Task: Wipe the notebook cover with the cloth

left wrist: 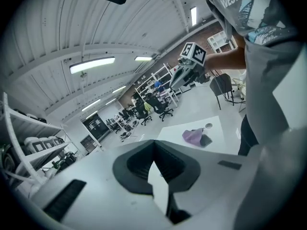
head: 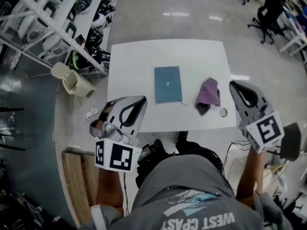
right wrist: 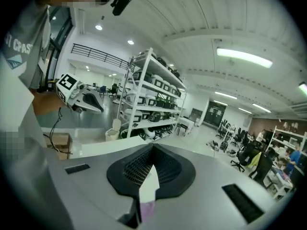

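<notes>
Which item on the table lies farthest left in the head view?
The blue notebook; the purple cloth and small round disc lie to its right.

A big open lab or workshop hall: metal shelving racks [right wrist: 154, 105] stacked with white equipment [head: 29, 22], rolling office chairs [head: 266, 14], strip lights [left wrist: 92, 64] overhead, a glossy floor [head: 158, 23].

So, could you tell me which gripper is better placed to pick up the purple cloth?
Right: the right gripper is closest to the crumpled purple cloth; the left gripper is across the teal notebook from it.
</notes>
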Motion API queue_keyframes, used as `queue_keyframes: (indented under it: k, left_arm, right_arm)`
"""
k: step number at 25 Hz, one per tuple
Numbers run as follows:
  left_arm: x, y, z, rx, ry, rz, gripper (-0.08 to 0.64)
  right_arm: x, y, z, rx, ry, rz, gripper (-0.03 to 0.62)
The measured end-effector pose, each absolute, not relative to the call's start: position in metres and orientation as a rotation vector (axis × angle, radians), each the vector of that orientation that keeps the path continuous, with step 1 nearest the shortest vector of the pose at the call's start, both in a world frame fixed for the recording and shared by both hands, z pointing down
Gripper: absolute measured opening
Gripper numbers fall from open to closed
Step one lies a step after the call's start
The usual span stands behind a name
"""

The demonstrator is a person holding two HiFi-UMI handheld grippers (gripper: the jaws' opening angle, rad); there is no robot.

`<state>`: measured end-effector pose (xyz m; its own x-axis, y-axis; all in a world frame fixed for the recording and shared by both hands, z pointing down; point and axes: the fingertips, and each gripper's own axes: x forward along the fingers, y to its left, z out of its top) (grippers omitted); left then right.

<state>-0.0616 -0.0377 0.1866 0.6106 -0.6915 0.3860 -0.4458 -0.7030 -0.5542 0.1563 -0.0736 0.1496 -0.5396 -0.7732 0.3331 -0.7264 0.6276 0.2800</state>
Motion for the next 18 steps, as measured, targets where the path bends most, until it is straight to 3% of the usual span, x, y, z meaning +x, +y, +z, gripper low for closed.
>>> queue_keyframes:
  k: [18]
  left_arm:
    - [-0.115,0.006,0.156,-2.4,0.993,-0.734,0.0]
  right_arm:
    - [0.073,0.002,0.07,1.068,-2.478,-0.374,0.029]
